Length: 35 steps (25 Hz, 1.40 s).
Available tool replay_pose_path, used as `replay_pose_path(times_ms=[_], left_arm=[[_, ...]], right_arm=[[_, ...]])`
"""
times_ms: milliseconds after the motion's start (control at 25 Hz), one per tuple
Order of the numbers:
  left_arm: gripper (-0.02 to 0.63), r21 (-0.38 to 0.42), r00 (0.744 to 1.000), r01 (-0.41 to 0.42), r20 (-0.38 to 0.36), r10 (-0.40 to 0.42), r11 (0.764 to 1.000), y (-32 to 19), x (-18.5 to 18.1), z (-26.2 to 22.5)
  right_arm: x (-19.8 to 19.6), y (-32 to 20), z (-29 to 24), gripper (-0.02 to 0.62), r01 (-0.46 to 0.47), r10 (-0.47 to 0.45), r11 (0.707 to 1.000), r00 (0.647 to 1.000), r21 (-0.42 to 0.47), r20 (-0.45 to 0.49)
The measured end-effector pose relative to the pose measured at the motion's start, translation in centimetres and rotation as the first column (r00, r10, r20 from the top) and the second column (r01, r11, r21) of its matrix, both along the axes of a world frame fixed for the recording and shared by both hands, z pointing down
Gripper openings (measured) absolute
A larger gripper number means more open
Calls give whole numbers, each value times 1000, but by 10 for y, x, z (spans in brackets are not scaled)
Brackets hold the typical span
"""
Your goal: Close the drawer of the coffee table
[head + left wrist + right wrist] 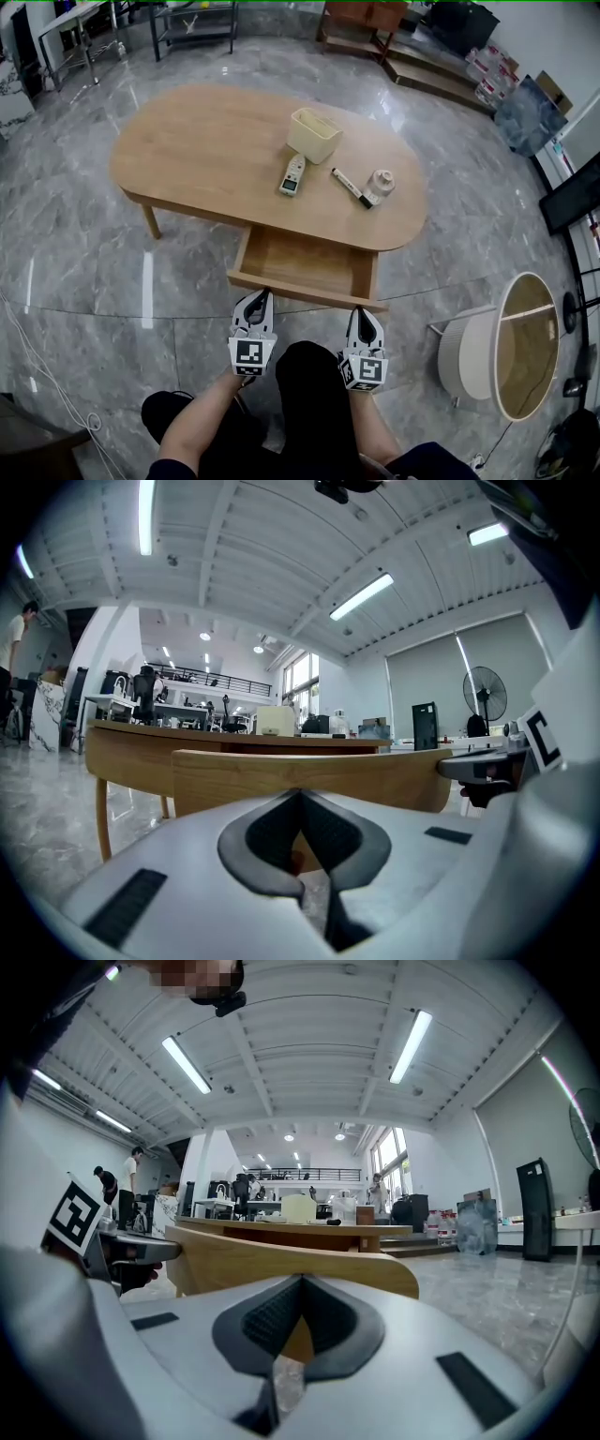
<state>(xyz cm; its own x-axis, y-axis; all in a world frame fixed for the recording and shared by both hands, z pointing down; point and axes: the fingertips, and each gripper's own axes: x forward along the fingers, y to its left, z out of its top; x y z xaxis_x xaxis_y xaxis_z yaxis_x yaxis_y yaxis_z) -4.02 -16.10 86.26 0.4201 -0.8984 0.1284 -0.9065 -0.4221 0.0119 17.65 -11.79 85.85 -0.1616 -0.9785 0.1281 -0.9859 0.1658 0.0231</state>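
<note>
As seen from the head view: oval wooden coffee table [206, 150] on grey marble floor, drawer [305, 267] pulled well out from under the near edge, inside bare. On the tabletop, a cream box [313, 134], a small white handset [293, 174], a dark marker [349, 187] and a small clear jar [380, 184], all grouped right of centre. Left gripper [265, 294] and right gripper [360, 312] side by side, both pointed at the drawer front, tips right against its outer face; actual contact hard to confirm. Round white side table [469, 352] off to the right. In the left gripper view: jaws pressed together to a point, nothing pinched, the drawer's wooden front board filling the width just beyond the tips, tabletop edge above it. In the right gripper view: same arrangement, jaws closed on themselves and holding nothing, curved end of the drawer front just ahead, cream box visible beyond on the table.
</note>
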Motion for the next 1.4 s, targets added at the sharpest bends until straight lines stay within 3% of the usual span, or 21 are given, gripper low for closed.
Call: replay_pose_path(times_ms=[320,640,800,1080,1280,1400], left_arm=[[25,-36,999,4,35,-2,999,-4,6,4],[25,-44,1000,9,-2,-9,999,-13,2,2],[25,-46,1000,16,-16,-17,999,-15,1,-1],[25,-61,999,25,-22,-27,998,-14,1,-1],[25,-27,999,18,29,-17,999,-15,1,-2],[25,-31,1000,7,8,-7,999,-18,2,-6]], right_arm=[[6,-4,5,26,-20,21,998,1000,-65,16],[3,-10,3,26,-38,41,998,997,-46,62],[2,-5,13,26,-43,52,996,993,-83,110],[-24,-4,17,26,6,5,996,993,-88,118],[-40,-19,5,26,38,-31,998,992,-55,123],[-39,-24,2,26,46,-40,997,995,-55,95]])
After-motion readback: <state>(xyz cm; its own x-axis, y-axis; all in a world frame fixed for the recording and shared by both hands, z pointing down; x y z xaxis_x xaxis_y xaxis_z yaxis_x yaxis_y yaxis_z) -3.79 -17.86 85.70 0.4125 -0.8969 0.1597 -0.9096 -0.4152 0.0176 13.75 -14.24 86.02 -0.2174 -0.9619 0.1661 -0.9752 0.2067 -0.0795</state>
